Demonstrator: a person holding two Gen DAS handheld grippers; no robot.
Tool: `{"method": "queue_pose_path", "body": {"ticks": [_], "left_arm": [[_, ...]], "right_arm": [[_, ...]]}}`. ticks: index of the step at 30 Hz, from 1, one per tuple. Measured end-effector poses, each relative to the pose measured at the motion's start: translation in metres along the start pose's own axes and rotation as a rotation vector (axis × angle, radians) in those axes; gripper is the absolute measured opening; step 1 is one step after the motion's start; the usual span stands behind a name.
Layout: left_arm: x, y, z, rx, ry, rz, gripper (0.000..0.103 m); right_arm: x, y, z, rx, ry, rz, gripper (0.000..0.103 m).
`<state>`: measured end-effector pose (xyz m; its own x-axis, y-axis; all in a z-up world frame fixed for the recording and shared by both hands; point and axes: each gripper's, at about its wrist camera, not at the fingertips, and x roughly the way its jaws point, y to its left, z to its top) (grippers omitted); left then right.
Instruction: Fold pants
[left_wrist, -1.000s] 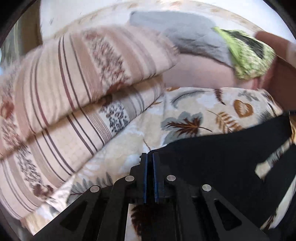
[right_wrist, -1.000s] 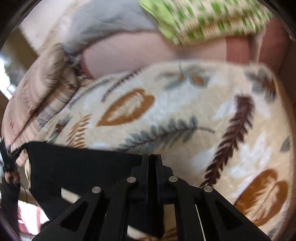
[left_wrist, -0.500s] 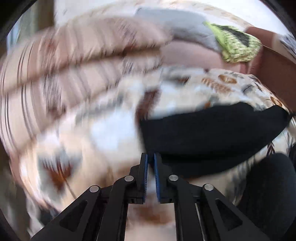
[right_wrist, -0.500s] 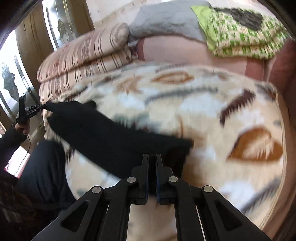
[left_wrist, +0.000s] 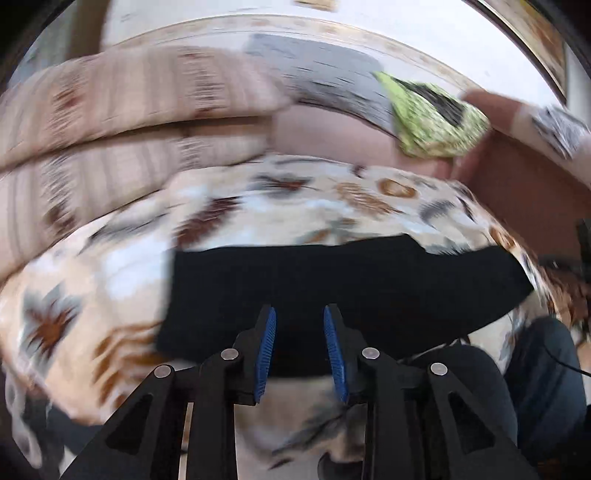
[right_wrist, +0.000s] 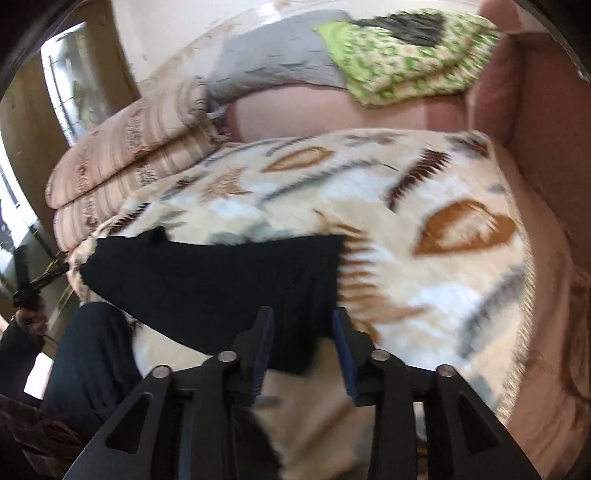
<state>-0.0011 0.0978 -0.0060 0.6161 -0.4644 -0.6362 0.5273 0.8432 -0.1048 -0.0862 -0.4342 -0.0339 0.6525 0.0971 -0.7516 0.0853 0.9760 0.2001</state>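
The black pants (left_wrist: 332, 280) lie folded in a long band across the leaf-patterned blanket (left_wrist: 295, 199) near its front edge. My left gripper (left_wrist: 299, 321) is open, its blue pads just above the near edge of the pants, holding nothing. In the right wrist view the pants (right_wrist: 221, 277) reach from the blanket's left edge to the middle. My right gripper (right_wrist: 303, 321) is open over their right end, with cloth showing between the fingers but not pinched. The left wrist view is blurred.
Striped folded bedding (right_wrist: 129, 162) is stacked at the back left. A grey cloth (right_wrist: 277, 62) and a green patterned cloth (right_wrist: 402, 55) lie on the pink sofa back (right_wrist: 295, 114). The person's dark-trousered legs (left_wrist: 535, 376) are by the blanket's front edge.
Both grippers were shut on the black pants and have opened, letting them go. The pants now lie flat on the blanket, and both grippers have pulled back toward the front edge.
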Motion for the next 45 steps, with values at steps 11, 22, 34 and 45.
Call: {"method": "queue_pose_path", "body": {"ticks": [11, 22, 34, 45], "left_arm": [[0.075, 0.004, 0.016, -0.102, 0.116, 0.095, 0.027], [0.108, 0.028, 0.034, -0.225, 0.112, 0.179, 0.026], [0.133, 0.046, 0.035, -0.348, 0.059, 0.353, 0.005], [0.063, 0.011, 0.037, -0.275, -0.108, 0.195, 0.020]], "right_arm": [[0.080, -0.026, 0.031, 0.037, 0.114, -0.005, 0.038], [0.082, -0.018, 0.037, -0.051, 0.079, -0.032, 0.006], [0.115, -0.050, 0.047, 0.098, 0.083, -0.071, 0.009], [0.062, 0.064, 0.084, -0.088, -0.078, 0.016, 0.027]]}}
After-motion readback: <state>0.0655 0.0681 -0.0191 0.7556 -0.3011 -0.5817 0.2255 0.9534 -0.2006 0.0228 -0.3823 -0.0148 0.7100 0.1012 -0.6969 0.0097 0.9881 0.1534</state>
